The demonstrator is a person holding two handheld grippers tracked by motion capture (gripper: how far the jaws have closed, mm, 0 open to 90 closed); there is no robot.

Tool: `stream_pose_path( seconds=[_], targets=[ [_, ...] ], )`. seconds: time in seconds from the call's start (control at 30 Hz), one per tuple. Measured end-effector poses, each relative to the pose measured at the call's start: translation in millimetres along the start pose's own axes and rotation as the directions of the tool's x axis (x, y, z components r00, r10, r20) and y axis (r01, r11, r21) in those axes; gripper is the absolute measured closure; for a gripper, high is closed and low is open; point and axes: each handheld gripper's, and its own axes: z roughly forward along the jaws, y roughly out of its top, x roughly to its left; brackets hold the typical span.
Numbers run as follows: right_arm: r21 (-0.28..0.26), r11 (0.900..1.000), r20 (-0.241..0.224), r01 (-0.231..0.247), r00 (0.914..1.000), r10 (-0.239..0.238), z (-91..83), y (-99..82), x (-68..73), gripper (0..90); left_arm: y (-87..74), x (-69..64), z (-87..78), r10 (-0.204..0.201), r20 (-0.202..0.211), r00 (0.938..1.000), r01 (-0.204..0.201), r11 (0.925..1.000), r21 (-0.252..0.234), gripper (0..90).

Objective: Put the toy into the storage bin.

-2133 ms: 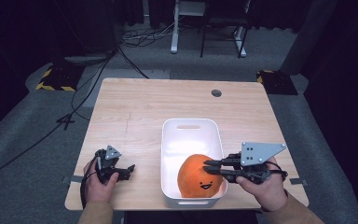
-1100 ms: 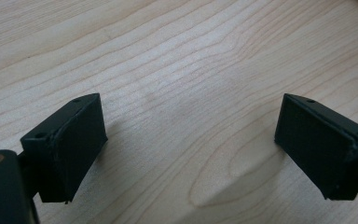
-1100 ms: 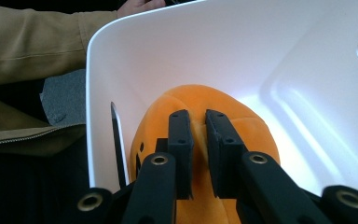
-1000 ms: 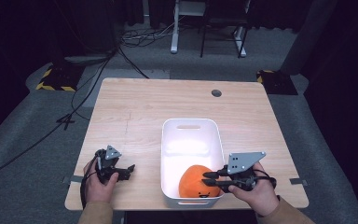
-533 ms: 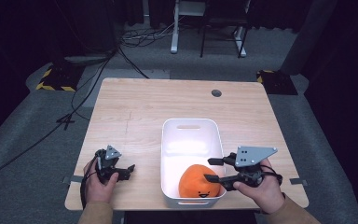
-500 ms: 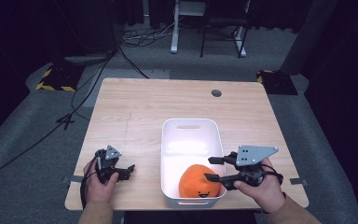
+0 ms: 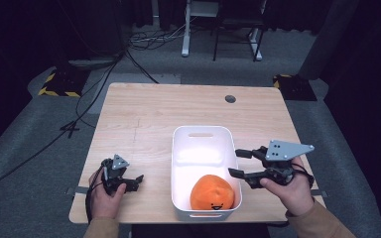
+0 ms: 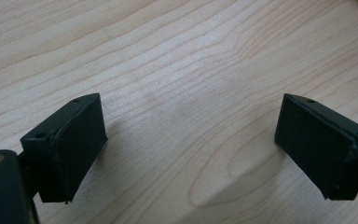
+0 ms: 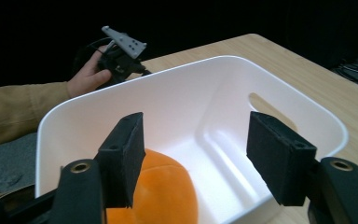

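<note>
Overhead light bright on tabletop (image 7: 178, 114); surrounding room dim, near black. White bin (image 7: 201, 148) interior glares, slightly washed out. Soft shadows under jaws in left gripper view. Near jaws soft-focused in both gripper views. High view mildly grainy.

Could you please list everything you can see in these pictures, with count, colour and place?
plush toy: one, orange with a small face, inside the bin at its near end
bin: one, white, on the table right of centre
table: one, light wood, centre of the high view
grommet: one, grey, far right of the tabletop
left gripper: one, black, open, low over bare wood at the near left
right gripper: one, black, jaws just opening, nothing between them, at the bin's right rim
hands: two, tan sleeves, near edge
</note>
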Motion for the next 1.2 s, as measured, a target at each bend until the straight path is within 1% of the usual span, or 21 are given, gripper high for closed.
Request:
stream_pose_path(
  seconds=[0.17, 0.2, 0.23, 0.37, 0.4, 0.43, 0.5, 0.57, 0.6, 0.63, 0.7, 0.77, 0.8, 0.87, 0.93, 0.97, 1.0, 1.03, 1.1, 1.13, 1.2],
  targets=[
    [-0.007, 0.9999, 0.040, -0.015, 0.9991, 0.015, -7.7, -0.6, -13.7, 35.8, 0.0, 0.0, 0.0, 0.000, 0.000, 1.0000, 0.000, 1.0000, 0.000, 9.1],
    [-0.005, 0.9997, 0.060, -0.022, 0.9979, 0.022, -11.0, -1.4, -18.9, 35.7, 0.0, 0.0, 0.0, 0.000, 0.000, 1.0000, 0.000, 1.0000, 0.000, 9.1],
    [-0.005, 0.9997, 0.060, -0.022, 0.9979, 0.022, -11.0, -1.4, -18.9, 35.7, 0.0, 0.0, 0.0, 0.001, 0.000, 1.0000, -0.001, 1.0000, 0.000, 9.1],
    [-0.007, 0.9989, 0.091, -0.047, 0.9947, 0.047, -16.8, -5.4, -29.1, 35.4, 0.0, 0.0, 0.0, 0.000, 0.000, 1.0000, 0.000, 1.0000, 0.000, 9.1],
    [-0.005, 0.9989, 0.102, -0.047, 0.9937, 0.047, -18.2, -6.9, -32.1, 35.4, 0.0, 0.0, 0.0, 0.000, 0.000, 1.0000, 0.000, 1.0000, 0.000, 9.1],
    [-0.006, 0.9981, 0.121, -0.061, 0.9908, 0.062, -21.1, -10.4, -37.5, 34.9, 0.0, 0.0, 0.0, 0.000, 0.000, 1.0000, 0.000, 1.0000, 0.000, 9.1],
    [-0.002, 0.9977, 0.130, -0.067, 0.9893, 0.067, -22.2, -11.5, -39.2, 34.5, 0.1, 0.1, 0.0, 0.001, -0.001, 1.0000, -0.001, 1.0000, 0.000, 9.1],
    [0.008, 0.9969, 0.166, -0.078, 0.9833, 0.075, -27.6, -16.6, -46.8, 33.3, 0.0, 0.0, 0.0, 0.000, -0.001, 1.0000, 0.000, 1.0000, 0.000, 9.1],
    [0.008, 0.9969, 0.166, -0.078, 0.9833, 0.075, -27.6, -16.6, -46.8, 33.3, 0.0, 0.0, 0.0, 0.000, 0.000, 1.0000, 0.000, 1.0000, 0.000, 9.1],
    [0.015, 0.9959, 0.184, -0.090, 0.9793, 0.085, -30.8, -19.7, -51.2, 32.8, 0.0, 0.0, 0.0, 0.000, 0.000, 1.0000, 0.000, 1.0000, 0.000, 9.1],
    [0.017, 0.9954, 0.189, -0.094, 0.9778, 0.090, -32.4, -21.5, -53.8, 32.7, 0.0, 0.0, 0.0, 0.000, 0.000, 1.0000, 0.000, 1.0000, 0.000, 9.1],
    [0.025, 0.9941, 0.209, -0.105, 0.9730, 0.098, -35.9, -24.6, -58.3, 32.3, 0.1, 0.0, 0.0, 0.000, -0.001, 1.0000, 0.000, 1.0000, 0.000, 9.1],
    [0.033, 0.9932, 0.230, -0.111, 0.9679, 0.101, -39.2, -27.8, -62.9, 32.0, 0.0, 0.0, 0.0, 0.000, 0.000, 1.0000, 0.000, 1.0000, 0.000, 9.1],
    [0.037, 0.9924, 0.235, -0.117, 0.9662, 0.105, -40.5, -29.0, -64.5, 31.6, 0.0, 0.0, 0.0, 0.000, 0.000, 1.0000, 0.000, 1.0000, 0.000, 9.1],
    [0.056, 0.9889, 0.261, -0.137, 0.9582, 0.118, -45.0, -34.5, -71.9, 30.4, 0.0, 0.0, 0.0, 0.000, 0.000, 1.0000, 0.000, 1.0000, 0.000, 9.1],
    [0.056, 0.9889, 0.261, -0.137, 0.9582, 0.118, -45.0, -34.5, -71.9, 30.4, 0.0, 0.0, 0.0, 0.000, 0.000, 1.0000, 0.000, 1.0000, 0.000, 9.1],
    [0.068, 0.9873, 0.272, -0.144, 0.9548, 0.121, -46.1, -36.2, -73.9, 29.7, 0.0, 0.0, 0.0, 0.000, 0.000, 1.0000, 0.000, 1.0000, 0.000, 9.1],
    [0.090, 0.9833, 0.290, -0.158, 0.9485, 0.126, -48.3, -41.0, -78.4, 29.0, 0.0, 0.0, 0.0, 0.000, 0.000, 1.0000, 0.000, 1.0000, 0.000, 9.1],
    [0.102, 0.9792, 0.300, -0.175, 0.9440, 0.137, -49.6, -45.6, -82.1, 28.8, 0.0, 0.0, 0.0, 0.000, 0.000, 1.0000, 0.000, 1.0000, 0.000, 9.1],
    [0.102, 0.9792, 0.300, -0.175, 0.9440, 0.137, -49.6, -45.6, -82.1, 28.8, 0.0, 0.0, 0.0, 0.000, 0.000, 1.0000, 0.000, 1.0000, 0.000, 9.1],
    [0.114, 0.9741, 0.313, -0.195, 0.9376, 0.151, -50.8, -52.0, -86.3, 28.4, 0.0, 0.1, 0.0, 0.001, 0.000, 1.0000, -0.001, 1.0000, 0.000, 9.1]
  ],
)
